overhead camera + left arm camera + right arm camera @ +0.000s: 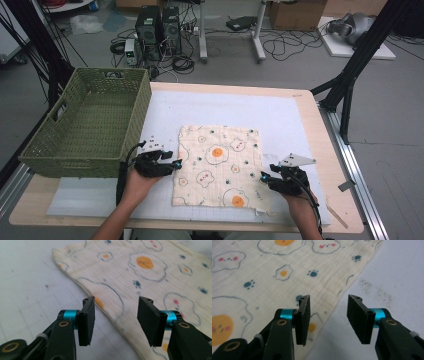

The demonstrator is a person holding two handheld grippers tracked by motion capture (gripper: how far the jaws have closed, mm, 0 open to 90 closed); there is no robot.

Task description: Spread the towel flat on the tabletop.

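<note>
A cream cloth (220,165) printed with fried eggs and paw marks lies flat on the white mat (280,115). My left gripper (176,164) hovers at the cloth's left edge (105,307), jaws open, with nothing between the pads (86,320). At the cloth's right edge (337,300) my right gripper (264,177) is also open, and its jaws straddle the hem without pressing on it. The cloth (274,275) runs off to the left in the right gripper view, and in the left gripper view the cloth (150,272) spreads to the right.
A green woven basket (90,125) stands at the table's left, close to my left hand. Bare white mat lies beyond the cloth and to its right. The wooden table edge (330,150) runs along the right side.
</note>
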